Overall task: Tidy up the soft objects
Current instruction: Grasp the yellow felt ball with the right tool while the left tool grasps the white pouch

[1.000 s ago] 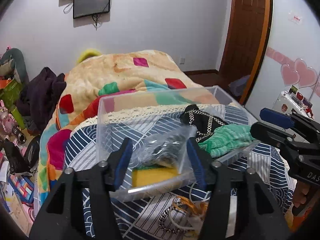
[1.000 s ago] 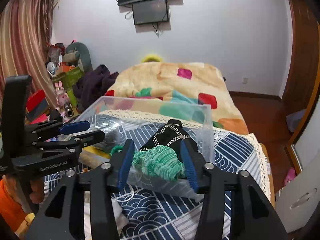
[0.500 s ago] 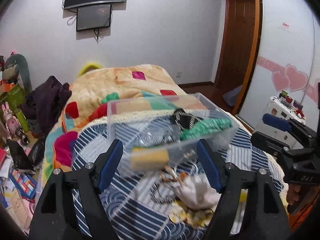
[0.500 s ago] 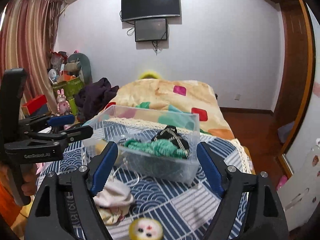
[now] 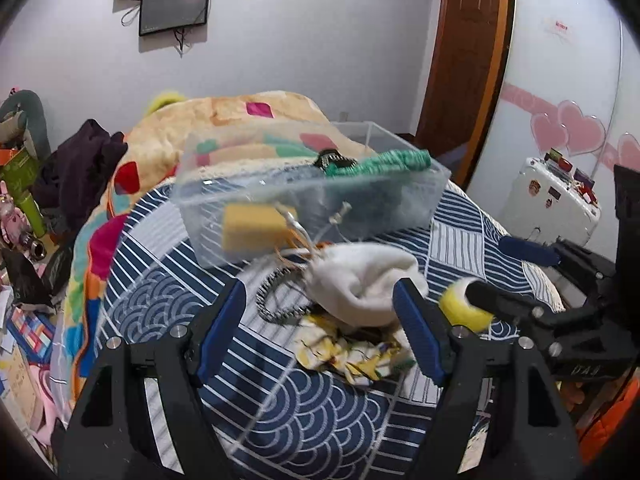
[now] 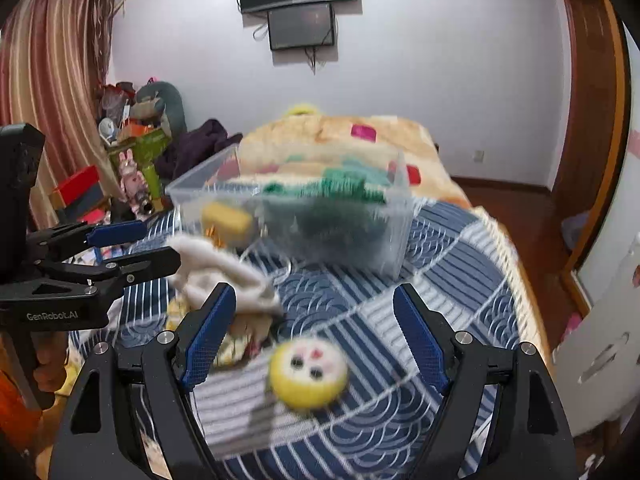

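Both jaws stand wide and empty: the left gripper [image 5: 318, 326] frames the white sock [image 5: 366, 286], the right gripper [image 6: 316, 334] the yellow plush face [image 6: 307, 372]. Both lie on the bed just before the clear bin [image 5: 312, 196], probably next to go in.

left gripper [image 5: 320, 334] agape, right gripper [image 6: 316, 334] agape — empty
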Tool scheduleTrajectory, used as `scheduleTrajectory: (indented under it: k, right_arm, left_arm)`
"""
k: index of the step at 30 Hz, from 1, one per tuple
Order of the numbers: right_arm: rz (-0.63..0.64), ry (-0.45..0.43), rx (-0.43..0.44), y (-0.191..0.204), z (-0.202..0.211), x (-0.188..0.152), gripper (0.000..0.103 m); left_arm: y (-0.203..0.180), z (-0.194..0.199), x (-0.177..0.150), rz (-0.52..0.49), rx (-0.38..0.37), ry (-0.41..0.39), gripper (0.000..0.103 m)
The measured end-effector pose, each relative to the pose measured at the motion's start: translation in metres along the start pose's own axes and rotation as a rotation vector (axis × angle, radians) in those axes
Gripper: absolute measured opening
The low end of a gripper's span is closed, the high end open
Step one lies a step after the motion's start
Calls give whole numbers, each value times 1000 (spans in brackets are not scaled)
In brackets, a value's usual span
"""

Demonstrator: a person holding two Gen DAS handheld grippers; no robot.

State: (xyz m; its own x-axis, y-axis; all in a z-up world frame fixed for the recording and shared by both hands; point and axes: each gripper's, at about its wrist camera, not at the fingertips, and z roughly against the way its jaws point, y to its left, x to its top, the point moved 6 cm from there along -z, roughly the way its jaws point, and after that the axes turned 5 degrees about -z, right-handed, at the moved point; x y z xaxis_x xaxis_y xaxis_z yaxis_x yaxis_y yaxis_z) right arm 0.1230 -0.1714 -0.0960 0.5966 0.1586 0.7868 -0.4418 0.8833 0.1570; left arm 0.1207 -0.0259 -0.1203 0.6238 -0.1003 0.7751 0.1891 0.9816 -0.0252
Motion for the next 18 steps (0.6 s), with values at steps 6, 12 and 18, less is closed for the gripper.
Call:
scheduleTrajectory:
  k: [6,12,18]
  right_arm:
    - [-38,68,14,-11,-11,-23,77]
    - [-59,103,53,-14,-15,-30,47]
    - [-38,84,49,-5,-11,-31,42]
  left_arm:
    - [-10,-12,-1,20,-41,14,75]
    - [-16,-23,2,22,-62,30,53]
    - [-15,-22,3,18,-56,15,30]
